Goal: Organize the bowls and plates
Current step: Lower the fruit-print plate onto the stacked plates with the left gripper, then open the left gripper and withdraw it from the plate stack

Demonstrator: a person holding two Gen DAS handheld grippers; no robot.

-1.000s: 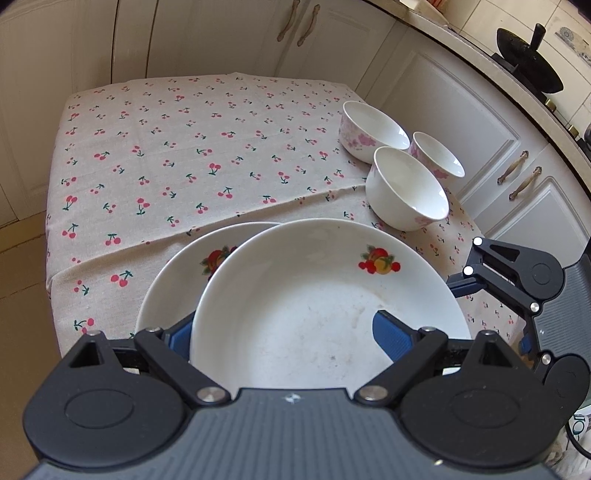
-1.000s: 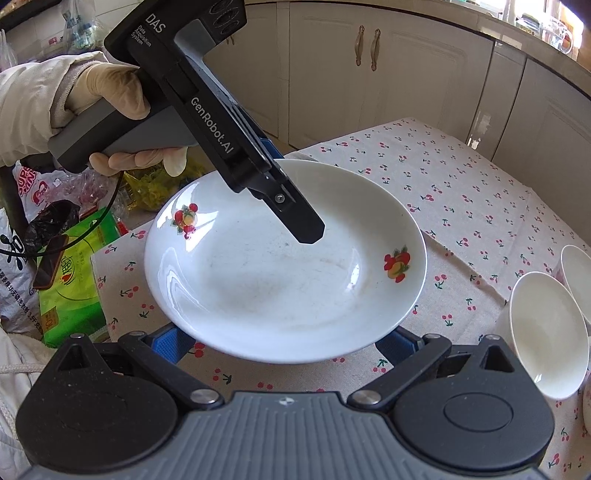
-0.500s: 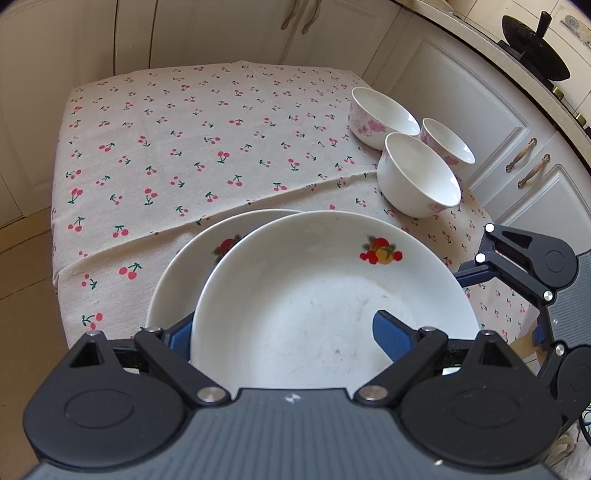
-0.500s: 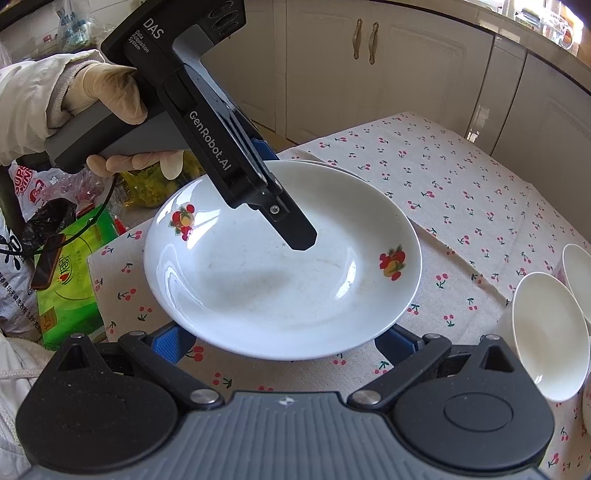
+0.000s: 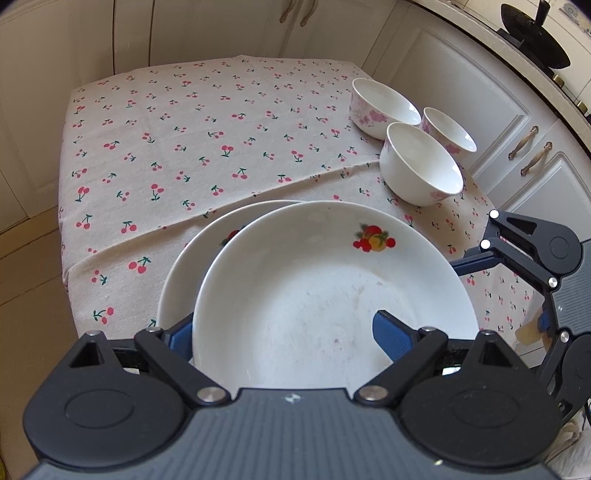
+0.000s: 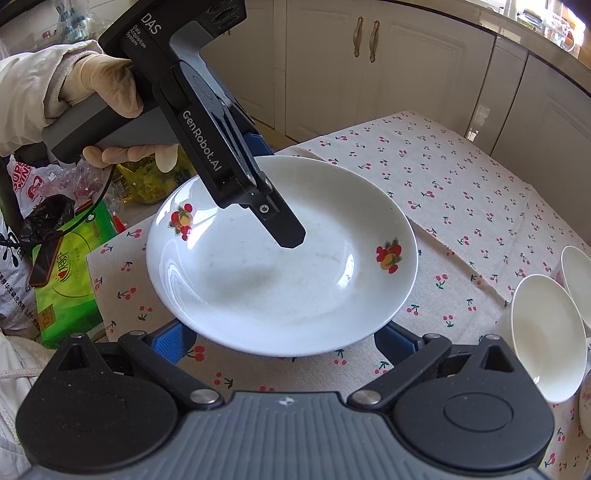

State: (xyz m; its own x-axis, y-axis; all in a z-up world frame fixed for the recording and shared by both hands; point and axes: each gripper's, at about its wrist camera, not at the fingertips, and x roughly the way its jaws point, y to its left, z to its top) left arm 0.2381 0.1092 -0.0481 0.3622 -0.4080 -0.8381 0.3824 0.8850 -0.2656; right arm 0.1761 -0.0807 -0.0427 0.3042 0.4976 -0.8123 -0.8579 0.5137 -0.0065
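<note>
A white plate with fruit decals (image 5: pixel 332 288) is held by my left gripper (image 5: pixel 291 336), one finger over its rim and one under; it also shows in the right wrist view (image 6: pixel 280 266). It hovers over a second fruit-decal plate (image 5: pixel 199 254) lying on the cherry-print tablecloth (image 5: pixel 184 147). Three white bowls stand at the right: a near one (image 5: pixel 421 166), a pink-flowered one (image 5: pixel 380 107) and a small one (image 5: pixel 448 133). My right gripper (image 6: pixel 280 345) is open and empty, its fingers low beside the held plate's near edge.
White kitchen cabinets (image 5: pixel 461 74) stand close behind and right of the table. Plastic bags and a green package (image 6: pixel 66 266) lie on the floor beyond the table's left edge in the right wrist view. A black wok (image 5: pixel 535 33) sits on the counter.
The held plate has moved a little further over the table and the lower plate. The right gripper stays open near its edge.
</note>
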